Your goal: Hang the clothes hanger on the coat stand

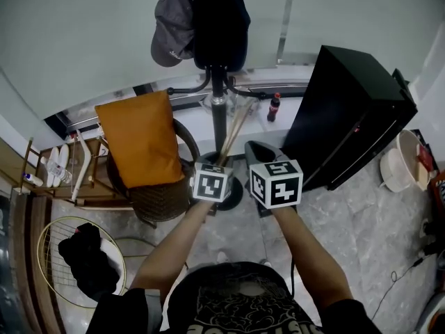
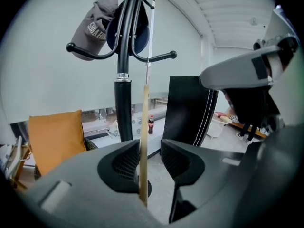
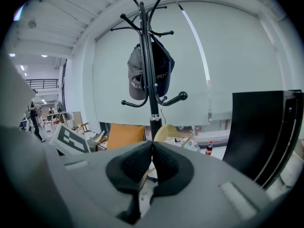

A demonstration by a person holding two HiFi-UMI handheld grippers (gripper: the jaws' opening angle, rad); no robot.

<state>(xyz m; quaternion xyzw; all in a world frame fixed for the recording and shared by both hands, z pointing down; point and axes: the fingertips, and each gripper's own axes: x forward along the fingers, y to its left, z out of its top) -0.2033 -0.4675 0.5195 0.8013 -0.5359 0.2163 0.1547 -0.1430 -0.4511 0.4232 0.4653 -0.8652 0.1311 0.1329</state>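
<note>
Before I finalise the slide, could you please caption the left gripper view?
Left gripper with open jaws around the wooden hanger, facing the black coat stand that holds a grey cap.

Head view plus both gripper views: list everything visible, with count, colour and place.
coat stand: one, black, centre
cap: one, grey, hung on the stand
dark item: one, navy-black, hung beside the cap
clothes hanger: one, pale wood, in front of the stand
cushion: one, orange, on the chair
chair: one, dark wicker, left of the stand
bottle: one, dark with red cap, right of the stand
cabinet: one, black, right
wire basket: one, gold, lower left
black cloth: one, in the basket
left tool: grey, open, hanger wood between its jaws
right tool: grey, shut on hanger wood
</note>
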